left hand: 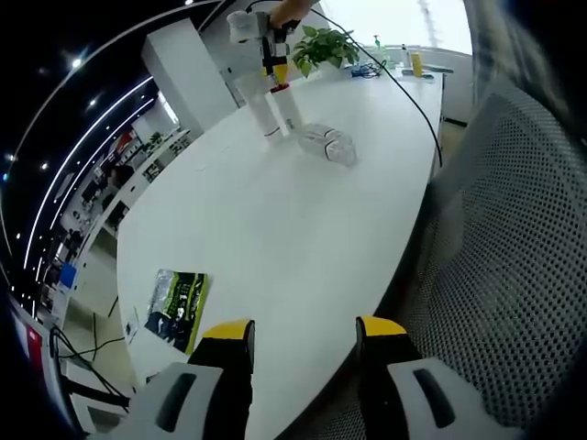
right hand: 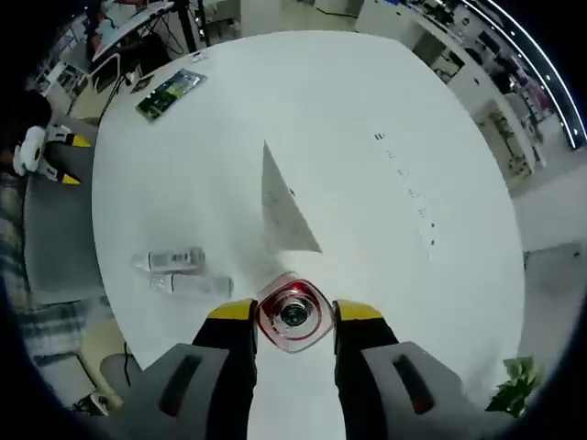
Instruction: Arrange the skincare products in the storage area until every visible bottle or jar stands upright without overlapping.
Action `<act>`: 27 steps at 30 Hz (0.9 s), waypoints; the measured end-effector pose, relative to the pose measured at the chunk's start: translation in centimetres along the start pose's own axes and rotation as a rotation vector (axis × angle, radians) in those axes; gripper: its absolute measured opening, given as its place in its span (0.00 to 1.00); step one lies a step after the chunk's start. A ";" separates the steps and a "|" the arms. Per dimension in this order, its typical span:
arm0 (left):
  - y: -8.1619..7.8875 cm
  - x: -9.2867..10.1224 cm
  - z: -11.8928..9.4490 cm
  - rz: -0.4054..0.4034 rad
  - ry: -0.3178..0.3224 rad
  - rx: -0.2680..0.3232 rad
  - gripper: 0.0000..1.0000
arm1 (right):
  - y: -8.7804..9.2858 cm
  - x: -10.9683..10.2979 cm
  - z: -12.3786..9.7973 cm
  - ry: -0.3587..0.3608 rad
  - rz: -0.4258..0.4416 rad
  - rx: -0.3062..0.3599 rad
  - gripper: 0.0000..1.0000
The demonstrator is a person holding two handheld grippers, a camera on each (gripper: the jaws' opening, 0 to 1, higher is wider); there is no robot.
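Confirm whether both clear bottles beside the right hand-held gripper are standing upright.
No. In the right gripper view, both clear bottles lie flat on their sides on the white table.

I am holding my left gripper [left hand: 303,337] low with its yellow-tipped jaws spread apart on nothing. My right gripper [right hand: 293,313] is pointing straight down, its jaws closing on a red-capped clear bottle [right hand: 293,316].

You are working in an open-plan office: a long white tabletop [left hand: 275,229] with a mesh office chair [left hand: 514,275] beside it, a potted plant [left hand: 323,46], linear ceiling lights [left hand: 83,156], and rows of desks [right hand: 477,82] with equipment beyond.
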State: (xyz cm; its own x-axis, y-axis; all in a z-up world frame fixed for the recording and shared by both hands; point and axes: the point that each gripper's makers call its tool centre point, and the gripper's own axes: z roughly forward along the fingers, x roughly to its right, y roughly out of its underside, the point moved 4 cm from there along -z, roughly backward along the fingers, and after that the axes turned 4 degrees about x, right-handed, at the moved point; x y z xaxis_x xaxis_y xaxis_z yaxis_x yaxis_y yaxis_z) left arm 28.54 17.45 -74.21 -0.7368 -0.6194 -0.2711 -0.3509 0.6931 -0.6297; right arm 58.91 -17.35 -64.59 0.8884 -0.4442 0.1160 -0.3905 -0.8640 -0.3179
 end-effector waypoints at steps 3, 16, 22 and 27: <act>0.0 0.0 0.0 0.002 0.000 0.000 0.45 | -0.1 -0.1 0.0 0.008 -0.029 0.008 0.30; 0.1 0.0 0.0 0.001 0.003 -0.005 0.45 | -0.9 0.8 0.4 0.057 -0.041 0.050 0.30; 0.1 0.0 0.0 0.000 0.000 -0.005 0.45 | -1.1 1.0 0.5 0.060 -0.007 0.049 0.30; 0.1 -0.1 0.0 0.001 -0.003 -0.007 0.45 | -1.3 1.1 0.6 0.066 0.016 0.046 0.30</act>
State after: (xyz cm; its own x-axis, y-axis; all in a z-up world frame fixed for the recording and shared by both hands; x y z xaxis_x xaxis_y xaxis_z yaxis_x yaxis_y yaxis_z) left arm 28.54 17.57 -74.25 -0.7353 -0.6200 -0.2739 -0.3541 0.6960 -0.6247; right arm 60.55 -16.53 -64.62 0.8638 -0.4738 0.1715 -0.3917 -0.8455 -0.3631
